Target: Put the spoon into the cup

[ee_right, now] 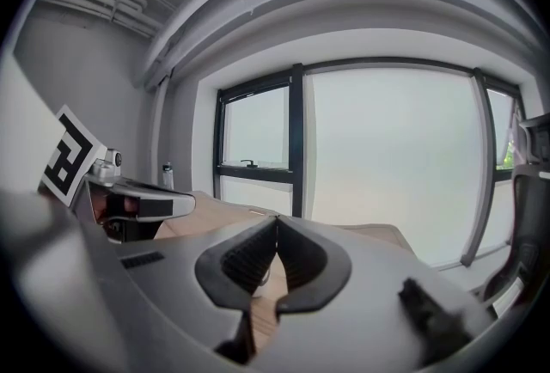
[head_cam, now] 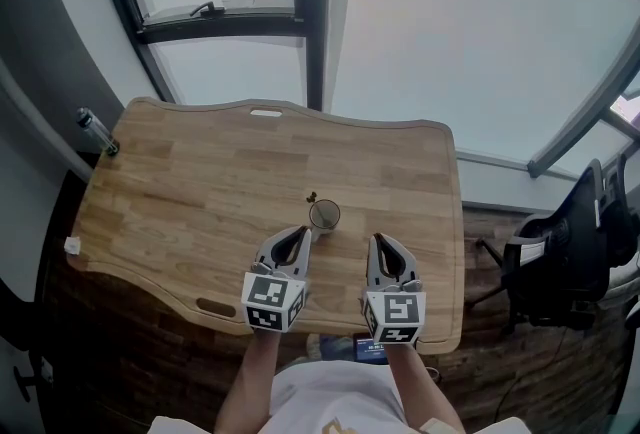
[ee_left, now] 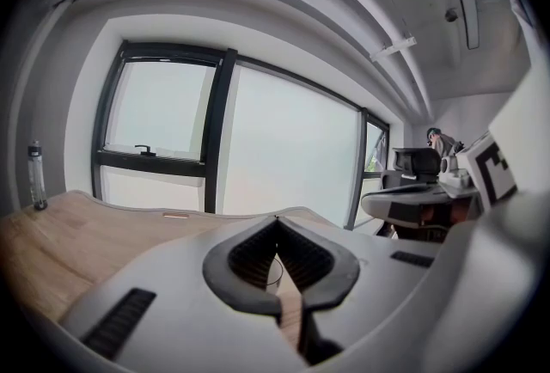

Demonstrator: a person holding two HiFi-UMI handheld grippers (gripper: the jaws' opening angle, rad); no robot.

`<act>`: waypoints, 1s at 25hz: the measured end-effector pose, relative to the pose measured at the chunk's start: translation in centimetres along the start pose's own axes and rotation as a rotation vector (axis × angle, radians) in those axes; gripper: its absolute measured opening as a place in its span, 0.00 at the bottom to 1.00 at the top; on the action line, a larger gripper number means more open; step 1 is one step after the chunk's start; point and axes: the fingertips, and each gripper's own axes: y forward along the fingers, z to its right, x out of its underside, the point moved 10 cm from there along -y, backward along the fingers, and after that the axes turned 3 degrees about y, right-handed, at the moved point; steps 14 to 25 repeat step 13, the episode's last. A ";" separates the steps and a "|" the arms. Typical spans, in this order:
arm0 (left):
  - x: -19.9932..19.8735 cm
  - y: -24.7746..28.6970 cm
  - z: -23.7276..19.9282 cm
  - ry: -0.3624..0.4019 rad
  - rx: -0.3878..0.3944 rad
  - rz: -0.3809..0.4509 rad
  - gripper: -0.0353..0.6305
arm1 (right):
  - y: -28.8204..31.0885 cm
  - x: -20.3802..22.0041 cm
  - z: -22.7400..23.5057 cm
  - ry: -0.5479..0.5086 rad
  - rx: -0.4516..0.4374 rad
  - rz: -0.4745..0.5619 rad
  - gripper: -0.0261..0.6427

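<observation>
A small clear cup point(head_cam: 324, 215) stands on the wooden table point(head_cam: 200, 182), right of its middle and toward the near edge. A thin dark spoon point(head_cam: 312, 197) sticks up past the cup's far rim and seems to rest inside it. My left gripper point(head_cam: 303, 233) hovers just near-left of the cup, jaws shut and empty. My right gripper point(head_cam: 378, 240) sits near-right of the cup, also shut with nothing in it. In the left gripper view the left gripper point(ee_left: 277, 222) has closed jaws, and so has the right gripper point(ee_right: 277, 219) in the right gripper view.
A clear bottle point(head_cam: 97, 132) point(ee_left: 35, 175) stands at the table's far left edge. A dark office chair point(head_cam: 570, 252) is off the table's right side. Large windows run behind the table. The table has a cut-out handle slot point(head_cam: 266, 112) at its far edge.
</observation>
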 end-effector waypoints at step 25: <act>0.8 0.8 -0.8 -0.004 0.005 -0.035 0.07 | 1.4 0.2 -0.4 0.002 -0.013 -0.017 0.08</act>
